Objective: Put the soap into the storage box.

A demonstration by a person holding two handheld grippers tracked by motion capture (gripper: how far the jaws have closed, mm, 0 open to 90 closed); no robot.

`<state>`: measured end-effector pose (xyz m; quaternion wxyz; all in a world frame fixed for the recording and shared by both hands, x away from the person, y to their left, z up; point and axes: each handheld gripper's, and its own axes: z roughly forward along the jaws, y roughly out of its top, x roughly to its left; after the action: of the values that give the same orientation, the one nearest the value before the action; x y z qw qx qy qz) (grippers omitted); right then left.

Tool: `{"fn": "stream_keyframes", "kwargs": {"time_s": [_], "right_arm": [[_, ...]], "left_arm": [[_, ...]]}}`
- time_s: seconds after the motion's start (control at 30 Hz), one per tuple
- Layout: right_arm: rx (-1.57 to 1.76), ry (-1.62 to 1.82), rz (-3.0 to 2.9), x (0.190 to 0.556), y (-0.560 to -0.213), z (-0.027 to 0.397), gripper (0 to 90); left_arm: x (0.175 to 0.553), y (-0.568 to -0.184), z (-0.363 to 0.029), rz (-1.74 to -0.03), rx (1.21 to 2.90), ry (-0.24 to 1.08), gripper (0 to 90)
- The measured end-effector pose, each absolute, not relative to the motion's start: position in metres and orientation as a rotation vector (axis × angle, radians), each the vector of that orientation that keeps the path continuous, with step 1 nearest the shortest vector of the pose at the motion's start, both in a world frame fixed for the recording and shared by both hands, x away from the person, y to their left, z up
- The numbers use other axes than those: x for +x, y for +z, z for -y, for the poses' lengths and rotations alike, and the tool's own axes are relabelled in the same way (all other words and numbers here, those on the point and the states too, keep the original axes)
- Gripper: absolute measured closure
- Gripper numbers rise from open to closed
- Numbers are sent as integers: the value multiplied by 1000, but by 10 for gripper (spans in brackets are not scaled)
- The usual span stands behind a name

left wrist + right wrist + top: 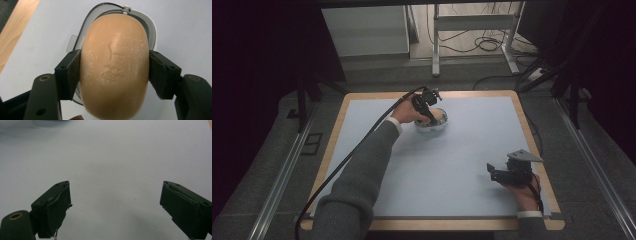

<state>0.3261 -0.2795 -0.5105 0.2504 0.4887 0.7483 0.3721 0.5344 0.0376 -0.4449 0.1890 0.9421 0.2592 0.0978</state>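
Left tool (113,75) clamped on tan soap bar (114,65) above clear soap dish (432,124); right tool (115,207) spread apart, empty, over blue-topped bench (472,150).

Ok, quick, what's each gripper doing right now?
Left gripper: shut on the bar of soap, over its clear soap dish.
Right gripper: open, holding nothing, above the table.
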Motion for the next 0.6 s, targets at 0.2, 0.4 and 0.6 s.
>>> {"fn": "stream_keyframes", "kwargs": {"time_s": [0.2, 0.4, 0.6], "right_arm": [[1327, 1013, -2038, 326, -510, 279, 95], [1325, 1011, -2037, 326, -510, 280, 94], [1328, 1006, -2030, 326, -510, 281, 95]], "left_arm": [[535, -449, -35, -729, 2658, 267, 326], [537, -454, -34, -730, 2671, 253, 324], [534, -446, -37, -732, 2614, 247, 289]]}}
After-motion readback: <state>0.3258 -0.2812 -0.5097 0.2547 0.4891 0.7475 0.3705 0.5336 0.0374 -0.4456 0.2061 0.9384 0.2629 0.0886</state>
